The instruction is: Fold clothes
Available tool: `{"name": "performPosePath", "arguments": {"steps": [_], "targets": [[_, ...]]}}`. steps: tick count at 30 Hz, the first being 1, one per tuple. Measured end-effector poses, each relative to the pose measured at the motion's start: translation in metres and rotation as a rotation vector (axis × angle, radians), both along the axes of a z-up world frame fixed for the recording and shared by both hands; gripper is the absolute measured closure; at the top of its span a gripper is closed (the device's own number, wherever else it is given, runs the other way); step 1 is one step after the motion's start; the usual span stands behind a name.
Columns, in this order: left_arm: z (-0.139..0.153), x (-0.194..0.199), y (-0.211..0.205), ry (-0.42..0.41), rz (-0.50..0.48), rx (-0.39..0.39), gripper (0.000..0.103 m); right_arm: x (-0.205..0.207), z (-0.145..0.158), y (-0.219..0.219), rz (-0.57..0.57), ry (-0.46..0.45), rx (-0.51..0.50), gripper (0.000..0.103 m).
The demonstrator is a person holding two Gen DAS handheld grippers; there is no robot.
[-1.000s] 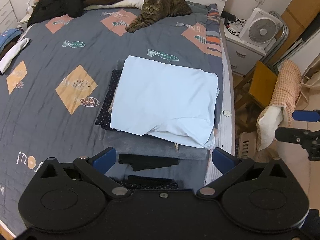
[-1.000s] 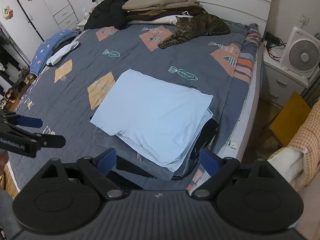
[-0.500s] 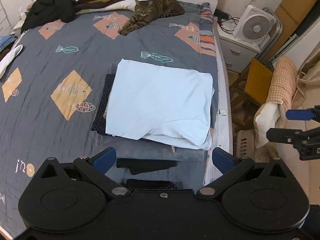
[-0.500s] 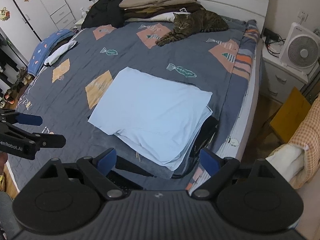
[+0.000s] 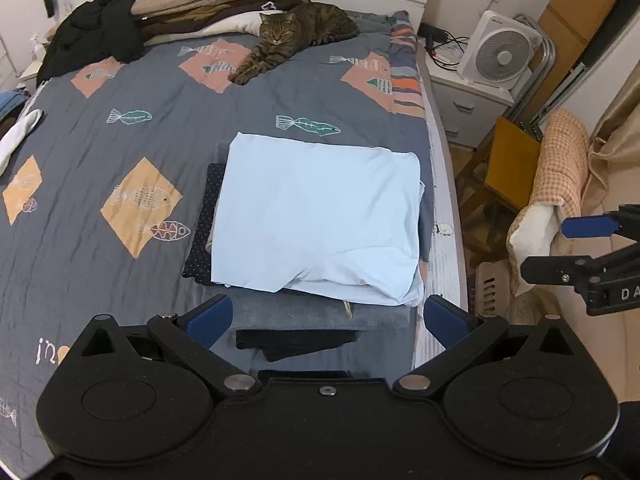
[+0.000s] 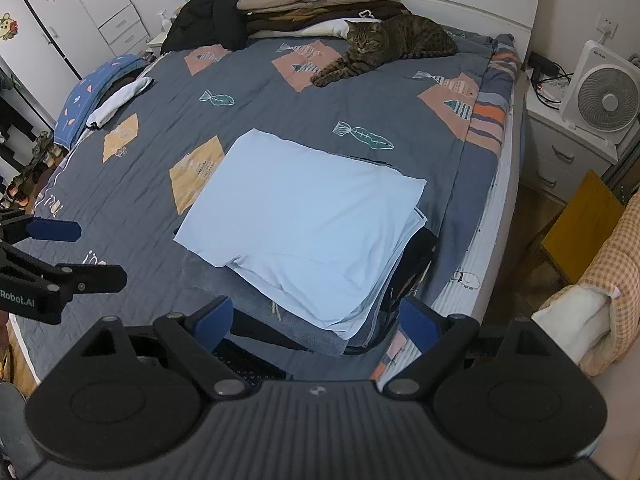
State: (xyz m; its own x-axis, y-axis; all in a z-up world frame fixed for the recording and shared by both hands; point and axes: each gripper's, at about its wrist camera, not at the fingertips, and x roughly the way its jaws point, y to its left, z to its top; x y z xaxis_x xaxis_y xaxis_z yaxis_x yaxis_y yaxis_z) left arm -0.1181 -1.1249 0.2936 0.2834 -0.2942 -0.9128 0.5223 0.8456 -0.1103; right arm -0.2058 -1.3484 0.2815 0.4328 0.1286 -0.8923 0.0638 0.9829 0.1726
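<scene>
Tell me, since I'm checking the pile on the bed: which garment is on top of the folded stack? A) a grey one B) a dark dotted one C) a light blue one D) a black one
C: the light blue garment lies folded on top, covering the grey garment and dark ones beneath.

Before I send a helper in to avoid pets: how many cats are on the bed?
1: a tabby cat lies at the bed's far end beside the piled bedding. None elsewhere visible.
</scene>
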Motion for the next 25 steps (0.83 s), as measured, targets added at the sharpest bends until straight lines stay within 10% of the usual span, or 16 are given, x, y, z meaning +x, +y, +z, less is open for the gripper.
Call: {"name": "performPosePath", "arguments": {"steps": [12, 25], "targets": [[-0.004, 0.004, 0.001, 0.0, 0.032, 0.054, 0.0, 0.002, -0.003, 0.002, 0.005, 0.012, 0.001, 0.013], [-0.005, 0.011, 0.013, 0.044, 0.081, -0.053, 0.0, 0.004, -0.004, 0.004, 0.005, 0.014, 0.0, 0.013]]}}
